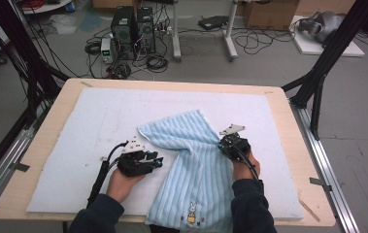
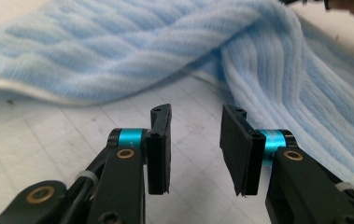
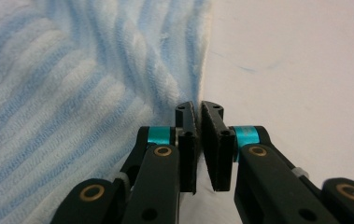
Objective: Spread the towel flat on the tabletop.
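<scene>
A light blue striped towel (image 1: pixel 191 165) lies rumpled on the white mat (image 1: pixel 94 121), with a small rabbit picture (image 1: pixel 191 212) near its front hem. My left gripper (image 1: pixel 158 160) lies low just left of the towel. In the left gripper view its jaws (image 2: pixel 196 113) stand apart over bare mat, and the towel's fold (image 2: pixel 258 70) rises a little ahead of them. At the towel's right edge my right gripper (image 1: pixel 222 145) points down. In the right gripper view its jaws (image 3: pixel 198 108) are pressed nearly together on the towel's hem (image 3: pixel 191 70).
The mat covers most of a wooden table (image 1: pixel 50 131) with bare margins. Black frame posts (image 1: pixel 317 82) stand at the table's corners. Computers (image 1: pixel 133 29) and cables lie on the floor beyond the far edge.
</scene>
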